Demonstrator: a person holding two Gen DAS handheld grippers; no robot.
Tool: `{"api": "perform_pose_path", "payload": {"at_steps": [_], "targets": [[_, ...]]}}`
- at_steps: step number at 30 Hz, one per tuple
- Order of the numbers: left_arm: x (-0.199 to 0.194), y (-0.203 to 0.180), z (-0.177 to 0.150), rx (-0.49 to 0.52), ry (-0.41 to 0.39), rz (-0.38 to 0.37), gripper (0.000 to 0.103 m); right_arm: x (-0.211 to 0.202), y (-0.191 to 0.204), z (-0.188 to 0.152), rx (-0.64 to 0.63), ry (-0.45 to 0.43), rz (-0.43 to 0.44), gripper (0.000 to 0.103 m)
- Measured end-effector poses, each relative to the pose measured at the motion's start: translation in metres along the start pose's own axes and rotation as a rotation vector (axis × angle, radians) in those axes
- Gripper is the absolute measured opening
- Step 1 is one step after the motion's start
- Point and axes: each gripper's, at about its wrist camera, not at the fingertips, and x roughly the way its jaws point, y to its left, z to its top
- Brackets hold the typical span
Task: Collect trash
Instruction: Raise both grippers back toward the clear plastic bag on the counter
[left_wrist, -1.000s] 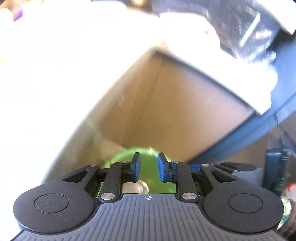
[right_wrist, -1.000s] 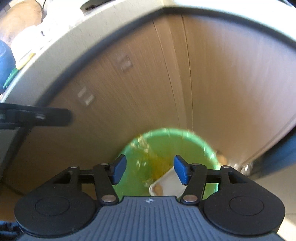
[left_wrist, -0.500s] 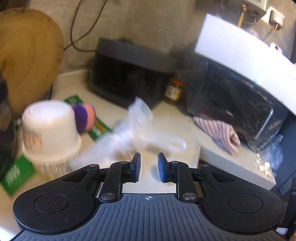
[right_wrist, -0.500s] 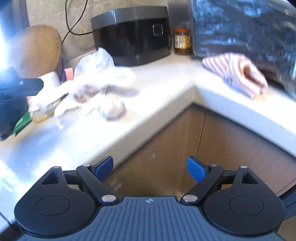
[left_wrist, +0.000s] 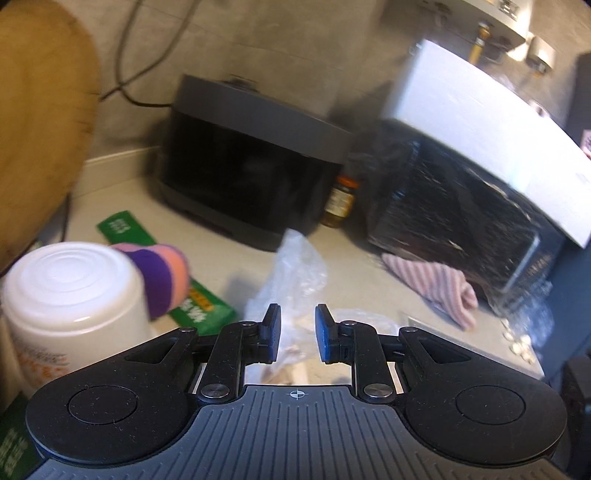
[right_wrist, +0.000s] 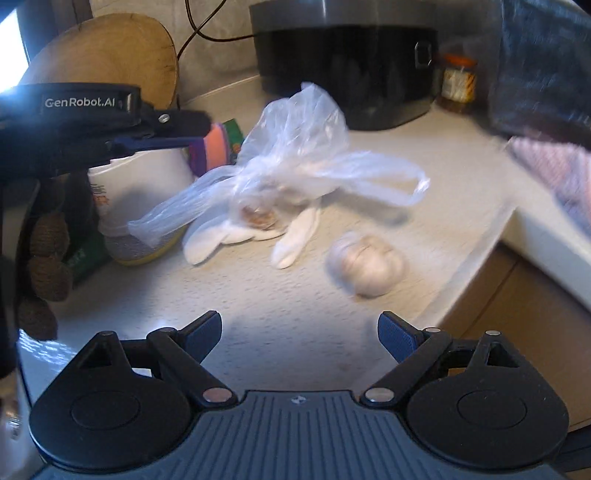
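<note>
A crumpled clear plastic bag lies on the light countertop, with white peel scraps and a brown bit under it. A garlic bulb lies to its right near the counter edge. My right gripper is wide open and empty, low over the counter in front of the bag. My left gripper has its jaws a narrow gap apart, holding nothing, just above the bag. The left gripper also shows at the left of the right wrist view.
An upturned white tub with a striped ball and green packets stand at left. A black appliance, a jar, a microwave and a striped cloth are behind. A wooden board leans at back left.
Both grippers rose from the green bin below the counter to above the countertop. The right jaws opened wider. The left gripper moved closer over the plastic bag.
</note>
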Motion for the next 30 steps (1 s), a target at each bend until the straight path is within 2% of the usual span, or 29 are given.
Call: {"api": "perform_pose_path", "payload": {"at_steps": [5,10,14,16,19,21,24,26,28,30], "targets": [[0.019,-0.013,-0.002,0.028,0.027,0.091,0.023,0.020,0.002,-0.002,-0.046,0.029,0.048,0.092],[0.042,-0.027,-0.004,0.107,0.096,0.245,0.023,0.026,0.005,-0.002,-0.092,0.026,0.103,0.096],[0.047,-0.026,-0.009,0.092,0.152,0.307,0.023,0.030,0.013,-0.004,-0.152,0.038,0.102,0.103],[0.039,-0.023,-0.012,0.059,0.144,0.316,0.023,0.030,0.016,-0.004,-0.166,0.049,0.088,0.103],[0.015,-0.013,-0.015,-0.023,0.094,0.330,0.023,0.030,0.013,-0.001,-0.104,0.046,0.079,0.103],[-0.005,-0.003,-0.016,-0.081,0.054,0.352,0.023,0.030,0.013,-0.002,-0.077,0.043,0.043,0.103],[-0.035,0.012,-0.021,-0.155,0.012,0.384,0.023,0.032,0.021,-0.002,-0.111,0.062,0.012,0.103],[-0.051,0.020,-0.027,-0.183,-0.002,0.401,0.023,0.033,0.025,-0.003,-0.144,0.076,0.022,0.103],[-0.064,0.028,-0.034,-0.212,-0.010,0.411,0.023,0.033,0.029,-0.001,-0.196,0.096,0.069,0.103],[-0.079,0.037,-0.042,-0.266,-0.040,0.416,0.023,0.031,0.030,0.000,-0.229,0.102,0.105,0.097]]}}
